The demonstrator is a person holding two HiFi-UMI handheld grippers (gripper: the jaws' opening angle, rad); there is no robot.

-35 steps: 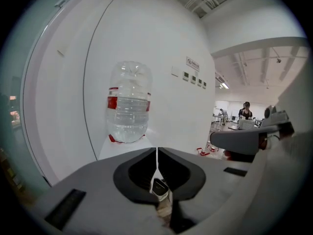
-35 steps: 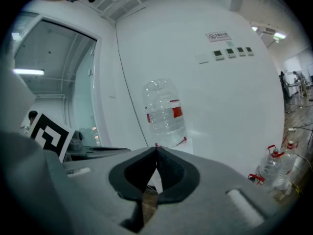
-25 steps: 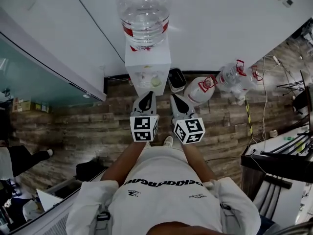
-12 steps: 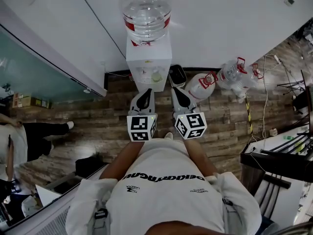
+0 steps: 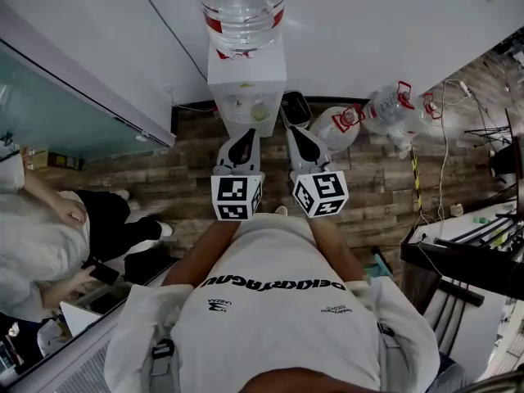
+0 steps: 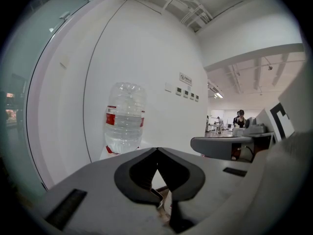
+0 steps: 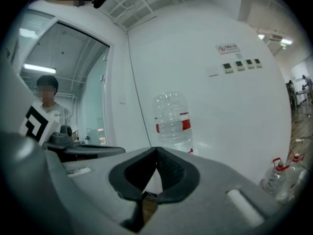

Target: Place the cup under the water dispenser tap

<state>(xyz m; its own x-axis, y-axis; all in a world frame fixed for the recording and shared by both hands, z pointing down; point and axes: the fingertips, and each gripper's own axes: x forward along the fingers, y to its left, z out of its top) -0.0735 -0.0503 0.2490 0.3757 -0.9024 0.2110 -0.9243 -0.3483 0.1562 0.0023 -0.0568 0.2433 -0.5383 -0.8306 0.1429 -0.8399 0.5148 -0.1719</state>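
The white water dispenser stands against the wall with a clear bottle on top. A small pale round cup sits in its tap recess. Both grippers hover side by side just short of the dispenser's front. My left gripper is shut with nothing between its jaws, and so is my right gripper. In the left gripper view the jaws meet below the bottle. In the right gripper view the shut jaws point at the bottle. The cup is hidden in both gripper views.
A black bin and two spare water bottles stand on the wooden floor right of the dispenser. A seated person is at the left by the glass wall. A dark desk is at the right.
A person in light clothes has come into the head view at the left. Both grippers have stayed shut and nearly still before the dispenser.
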